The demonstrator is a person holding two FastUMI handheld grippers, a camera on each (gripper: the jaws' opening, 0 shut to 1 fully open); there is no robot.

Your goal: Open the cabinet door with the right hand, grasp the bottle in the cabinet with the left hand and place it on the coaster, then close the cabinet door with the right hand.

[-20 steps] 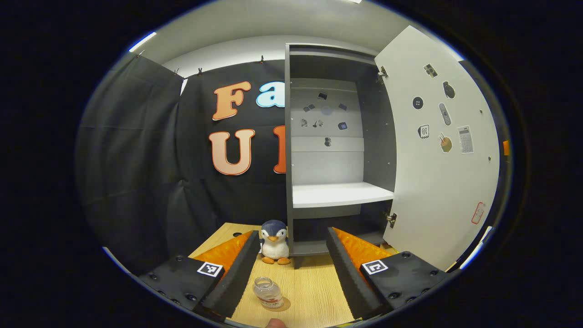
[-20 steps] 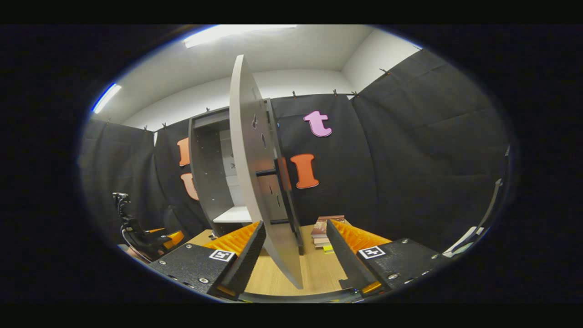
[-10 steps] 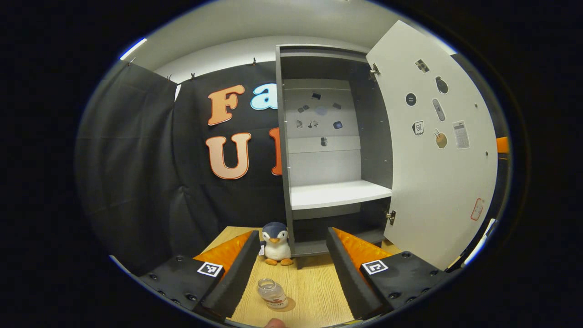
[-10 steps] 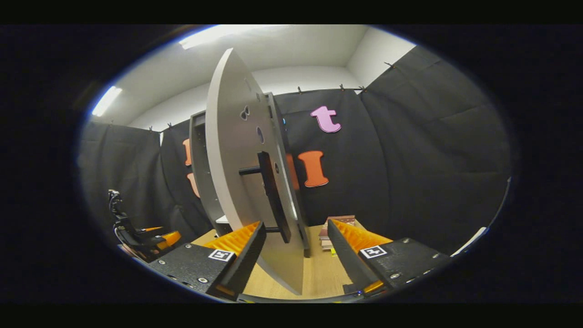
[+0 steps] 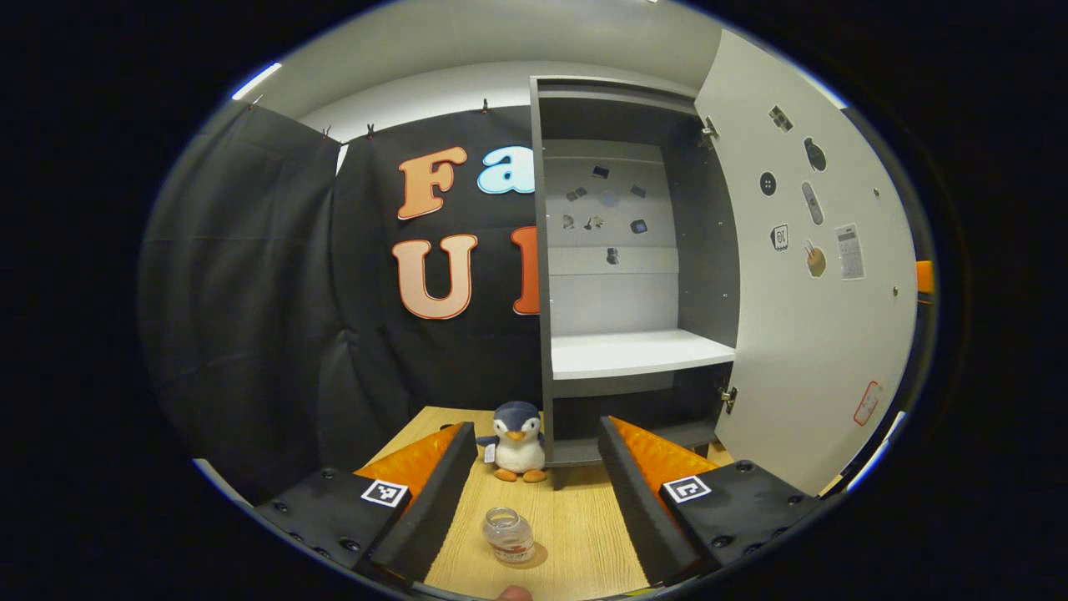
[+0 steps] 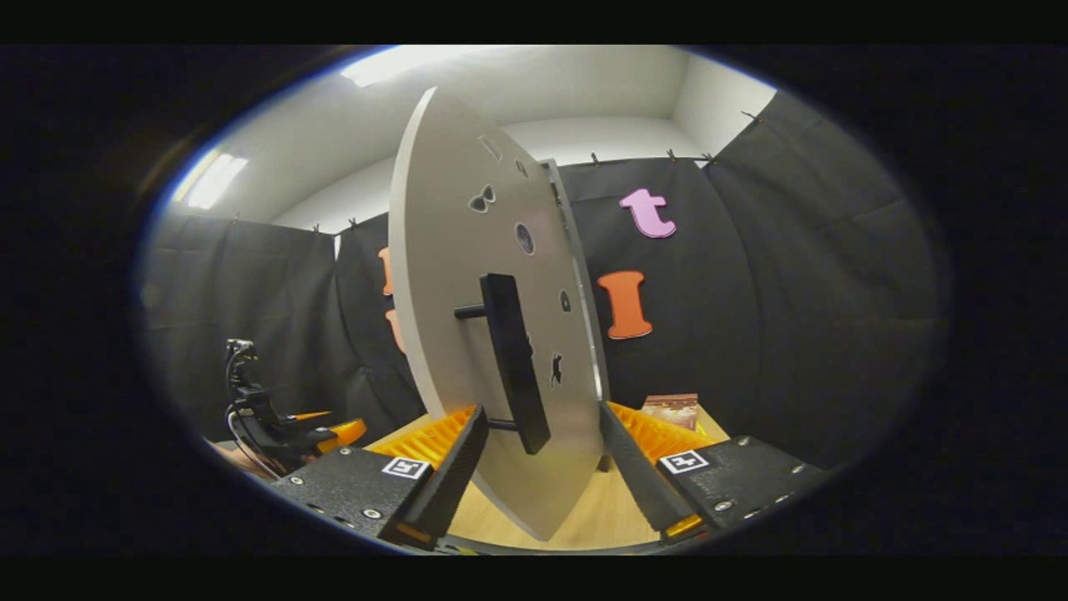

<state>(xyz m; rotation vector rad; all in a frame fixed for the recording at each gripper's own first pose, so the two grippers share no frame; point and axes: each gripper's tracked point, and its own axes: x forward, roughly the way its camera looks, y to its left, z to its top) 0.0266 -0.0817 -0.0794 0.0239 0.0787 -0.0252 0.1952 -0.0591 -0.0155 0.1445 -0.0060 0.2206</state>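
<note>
Left gripper (image 5: 534, 492) released above bottle (image 5: 510, 537) near tabletop (image 5: 576, 526) front edge. Right gripper (image 6: 538, 455) released, straddling door (image 6: 476, 334), handle (image 6: 513, 363) between fingers.

Penguin toy (image 5: 517, 441) on table (image 5: 576, 534); books (image 6: 669, 407) behind.

left gripper (image 5: 534, 492), right gripper (image 6: 538, 467), jaws spread
</note>
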